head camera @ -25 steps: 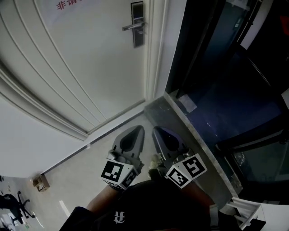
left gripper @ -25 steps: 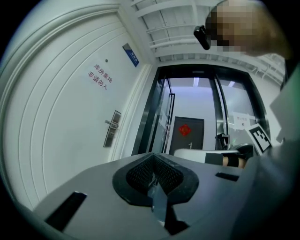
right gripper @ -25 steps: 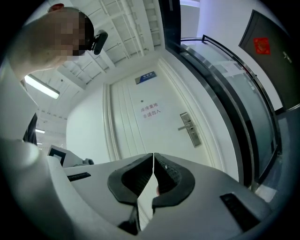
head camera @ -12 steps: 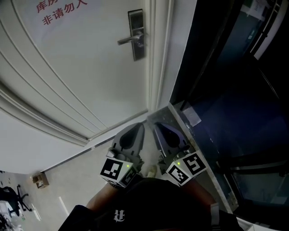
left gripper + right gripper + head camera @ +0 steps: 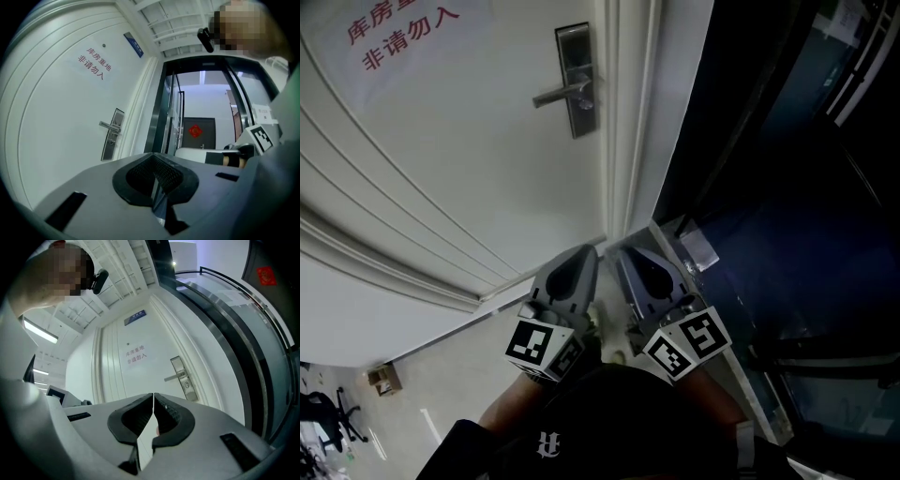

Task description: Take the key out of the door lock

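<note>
On the white panelled door (image 5: 441, 159): a tall brushed-metal lock plate (image 5: 576, 80) with a lever handle (image 5: 555, 95); the key, likely below the lever, is too small to make out.
Left gripper (image 5: 584, 251): jaws together, empty.
Right gripper (image 5: 624, 251): jaws pressed shut, nothing held.
Gap: the lock lies ahead, well apart from both; neither looks nearer.
Key axis: probably straight out of the door face.

Red lettering (image 5: 398, 33) up on the far left, a blue plate (image 5: 133, 44) above it. Dark glass partition (image 5: 787, 187) runs down the right. Far off, a dark door (image 5: 199, 143) carries a red ornament (image 5: 195, 131). Near left on the pale floor (image 5: 441, 394): a small brown box (image 5: 382, 378), with a black office chair (image 5: 323, 412) close by.
</note>
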`<state>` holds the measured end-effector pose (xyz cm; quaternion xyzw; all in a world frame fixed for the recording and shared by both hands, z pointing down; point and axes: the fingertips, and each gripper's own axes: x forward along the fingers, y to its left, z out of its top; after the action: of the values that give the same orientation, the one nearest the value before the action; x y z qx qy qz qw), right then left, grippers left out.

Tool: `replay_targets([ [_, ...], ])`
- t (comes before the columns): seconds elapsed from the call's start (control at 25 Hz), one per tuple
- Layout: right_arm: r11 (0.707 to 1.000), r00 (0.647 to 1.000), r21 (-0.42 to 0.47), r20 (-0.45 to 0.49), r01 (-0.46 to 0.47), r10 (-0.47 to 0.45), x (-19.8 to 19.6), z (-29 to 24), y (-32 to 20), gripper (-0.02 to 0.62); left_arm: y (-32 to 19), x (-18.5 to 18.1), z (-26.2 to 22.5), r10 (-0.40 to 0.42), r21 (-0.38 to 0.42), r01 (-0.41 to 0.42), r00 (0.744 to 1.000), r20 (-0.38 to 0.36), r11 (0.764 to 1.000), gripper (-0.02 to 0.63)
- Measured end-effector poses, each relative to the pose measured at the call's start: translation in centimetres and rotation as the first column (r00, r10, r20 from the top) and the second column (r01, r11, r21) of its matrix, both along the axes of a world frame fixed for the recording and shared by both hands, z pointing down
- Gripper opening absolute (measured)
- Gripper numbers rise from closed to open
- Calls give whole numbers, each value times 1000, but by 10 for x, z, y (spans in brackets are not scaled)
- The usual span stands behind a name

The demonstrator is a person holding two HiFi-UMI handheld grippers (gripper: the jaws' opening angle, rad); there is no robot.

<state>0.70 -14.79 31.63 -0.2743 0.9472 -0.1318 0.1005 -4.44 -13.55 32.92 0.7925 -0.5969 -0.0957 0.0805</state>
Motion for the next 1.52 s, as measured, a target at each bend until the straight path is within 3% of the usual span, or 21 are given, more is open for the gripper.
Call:
replay_targets([
  [0.68,998,998,10,-17,-62,62,-85,1,-159,17,-148,-83,8,24,-1,-24,1000,9,1000,6],
  [1.0,992,991,50,-57,-115,117,-120,11,-214,20,-183,-112,15,51,-11,-51,998,25,999,6],
  [1.2,981,975,96,-131,-169,181,-138,21,-253,123,-200,-128,19,54,-12,-54,998,23,998,6],
  [1.52,974,956,117,-198,-194,215,-162,37,-291,175,-214,-146,22,47,-18,-47,998,29,999,6],
])
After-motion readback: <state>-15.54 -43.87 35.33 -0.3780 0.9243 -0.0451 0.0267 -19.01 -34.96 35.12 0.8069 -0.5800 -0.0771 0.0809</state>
